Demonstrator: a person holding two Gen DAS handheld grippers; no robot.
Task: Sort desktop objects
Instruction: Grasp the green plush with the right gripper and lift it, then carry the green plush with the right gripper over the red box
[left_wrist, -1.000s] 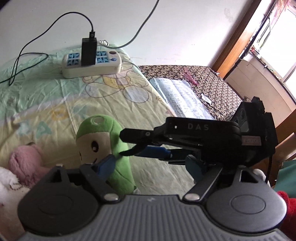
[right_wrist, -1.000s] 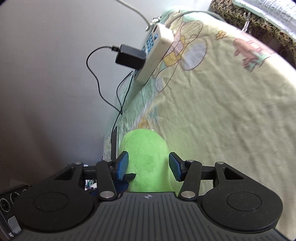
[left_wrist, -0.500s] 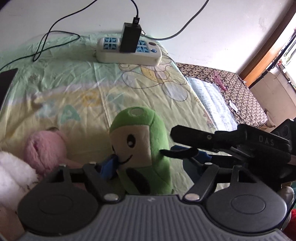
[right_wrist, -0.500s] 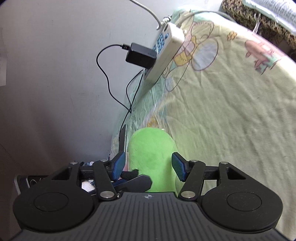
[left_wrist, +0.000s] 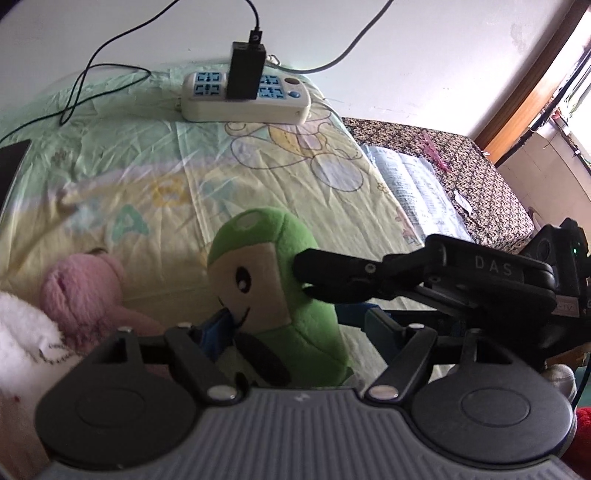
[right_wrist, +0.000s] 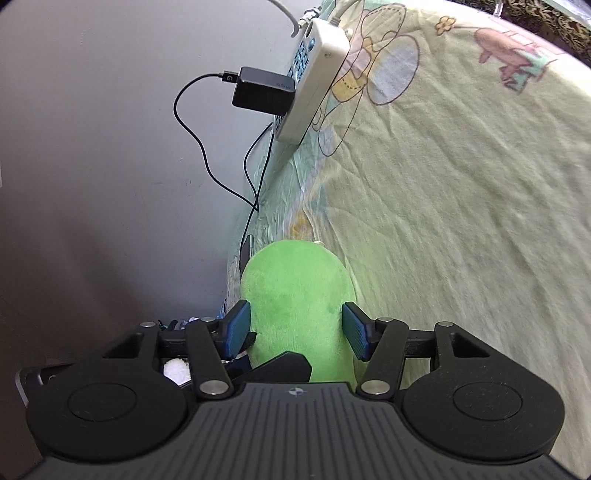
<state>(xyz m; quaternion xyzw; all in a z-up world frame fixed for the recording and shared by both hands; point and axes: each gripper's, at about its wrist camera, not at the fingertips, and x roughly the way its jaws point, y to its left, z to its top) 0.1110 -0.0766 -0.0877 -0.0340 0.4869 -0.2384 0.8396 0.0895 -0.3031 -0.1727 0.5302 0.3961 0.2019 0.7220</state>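
Note:
A green plush toy (left_wrist: 273, 280) with a beige face stands upright on the cartoon-print sheet (left_wrist: 129, 147). My right gripper (right_wrist: 297, 328) is shut on it, its blue pads (right_wrist: 238, 326) pressing both sides of the toy's green back (right_wrist: 295, 295). In the left wrist view that gripper (left_wrist: 304, 277) reaches in from the right behind the toy's head. My left gripper (left_wrist: 295, 328) is open around the toy's lower body; its left pad (left_wrist: 218, 328) touches the face and its right finger stands clear. A pink plush (left_wrist: 81, 291) and a white plush (left_wrist: 22, 332) lie to the left.
A white power strip (left_wrist: 280, 103) with a black charger (left_wrist: 245, 72) and cables lies at the back by the wall. An open book (left_wrist: 417, 199) rests on a patterned cloth (left_wrist: 480, 177) to the right. A dark flat device (left_wrist: 11, 173) sits at the left edge.
The green plush has gone from the left of the left wrist view to between my left gripper's fingers. The right gripper has stayed shut on it throughout.

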